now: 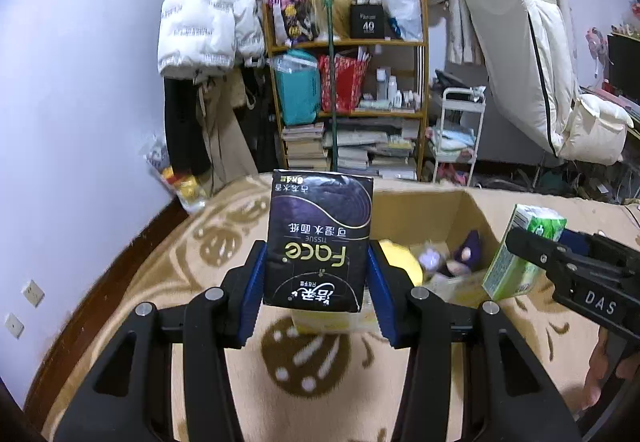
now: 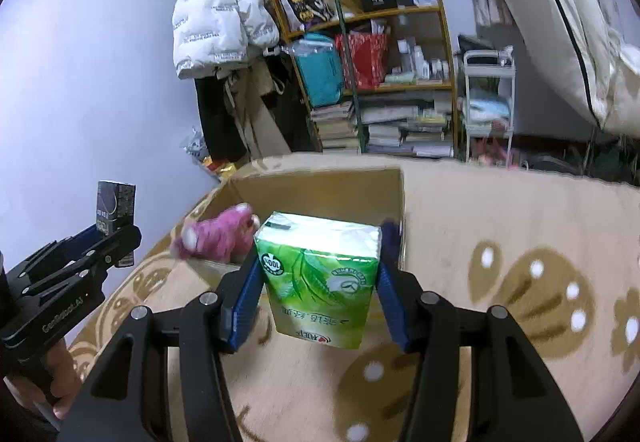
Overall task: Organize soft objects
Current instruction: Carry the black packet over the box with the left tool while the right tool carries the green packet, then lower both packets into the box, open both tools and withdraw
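My left gripper (image 1: 317, 274) is shut on a black "Face" tissue pack (image 1: 320, 238) and holds it upright above the carpet, just in front of an open cardboard box (image 1: 416, 210). My right gripper (image 2: 320, 278) is shut on a green tissue pack (image 2: 320, 278) and holds it over the near edge of the same box (image 2: 320, 186). The green pack also shows in the left wrist view (image 1: 520, 254), and the black pack in the right wrist view (image 2: 115, 208). Inside the box lie a pink plush toy (image 2: 218, 238), a purple plush (image 1: 466, 250) and a yellow soft item (image 1: 402, 260).
The box stands on a beige patterned carpet (image 2: 500, 242). Behind it are a wooden shelf (image 1: 344, 82) full of books and bags, a white cart (image 1: 460, 130), hanging coats (image 1: 204, 26) and a folded mattress (image 1: 520, 54). A wall (image 1: 80, 122) runs along the left.
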Demonstrator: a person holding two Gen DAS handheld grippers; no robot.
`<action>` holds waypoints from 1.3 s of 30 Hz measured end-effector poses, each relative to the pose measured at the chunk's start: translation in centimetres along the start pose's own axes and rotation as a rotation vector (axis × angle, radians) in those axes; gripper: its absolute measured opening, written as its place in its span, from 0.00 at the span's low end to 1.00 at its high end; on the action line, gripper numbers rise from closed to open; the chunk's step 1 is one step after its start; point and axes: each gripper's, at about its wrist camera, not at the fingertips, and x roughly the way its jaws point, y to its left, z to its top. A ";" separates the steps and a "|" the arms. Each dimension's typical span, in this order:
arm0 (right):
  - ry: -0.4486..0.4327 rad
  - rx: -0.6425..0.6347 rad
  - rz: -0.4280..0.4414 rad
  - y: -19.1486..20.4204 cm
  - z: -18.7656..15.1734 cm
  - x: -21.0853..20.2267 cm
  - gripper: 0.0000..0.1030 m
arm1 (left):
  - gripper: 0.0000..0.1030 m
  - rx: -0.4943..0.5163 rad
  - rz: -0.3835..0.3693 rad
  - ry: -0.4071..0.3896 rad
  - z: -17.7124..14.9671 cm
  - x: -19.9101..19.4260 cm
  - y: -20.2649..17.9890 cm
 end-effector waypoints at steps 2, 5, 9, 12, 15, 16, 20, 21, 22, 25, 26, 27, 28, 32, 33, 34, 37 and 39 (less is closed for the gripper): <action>-0.015 -0.008 -0.002 0.1 0.8 0.2 0.55 | 0.45 0.011 0.003 -0.027 0.8 0.0 -0.3; -0.045 -0.025 -0.002 0.2 2.1 0.4 0.55 | 0.45 0.017 0.004 -0.058 2.0 0.2 -0.9; -0.094 -0.046 -0.010 0.3 3.9 0.7 0.55 | 0.45 0.027 0.001 -0.091 3.7 0.7 -1.5; -0.142 -0.057 -0.010 0.4 5.2 0.7 0.55 | 0.45 0.041 -0.001 -0.101 4.7 1.4 -2.0; -0.173 -0.038 0.007 0.0 6.0 1.1 0.56 | 0.45 0.040 -0.009 -0.094 5.0 2.3 -2.4; -0.177 -0.022 0.019 -0.3 6.1 1.3 0.56 | 0.46 0.033 -0.018 -0.089 5.0 2.7 -2.5; -0.174 0.019 0.044 -1.0 5.4 2.5 0.56 | 0.46 0.022 -0.047 -0.055 4.2 4.3 -2.7; -0.167 0.030 0.047 -1.2 5.0 2.9 0.56 | 0.46 0.026 -0.049 -0.044 3.9 4.8 -2.8; -0.161 0.037 0.051 -1.5 4.7 3.2 0.56 | 0.46 0.032 -0.050 -0.033 3.7 5.3 -3.0; -0.121 0.064 0.064 -2.2 4.0 4.5 0.56 | 0.46 0.046 -0.055 -0.008 3.1 6.5 -3.5; -0.111 0.074 0.069 -2.4 3.9 4.9 0.56 | 0.46 0.050 -0.056 -0.005 3.0 6.7 -3.7; -0.103 0.084 0.075 -2.6 3.8 5.2 0.56 | 0.46 0.056 -0.056 -0.003 3.0 7.0 -3.9; -0.099 0.090 0.080 -2.8 3.8 5.5 0.56 | 0.46 0.062 -0.059 -0.004 3.0 7.2 -4.1; -0.082 0.113 0.093 -3.2 3.6 6.3 0.56 | 0.46 0.061 -0.073 -0.002 2.8 7.5 -4.3; -0.079 0.115 0.098 -3.3 3.6 6.4 0.56 | 0.48 0.059 -0.067 0.006 2.6 7.7 -4.3; -0.077 0.117 0.100 -3.3 3.4 6.5 0.56 | 0.50 0.058 -0.063 0.012 2.6 7.8 -4.2; -0.060 0.117 0.104 -3.3 3.4 6.9 0.56 | 0.56 0.046 -0.042 0.029 2.5 7.9 -3.8; -0.051 0.118 0.109 -3.3 3.3 7.0 0.58 | 0.63 0.035 -0.031 0.036 2.4 7.9 -3.4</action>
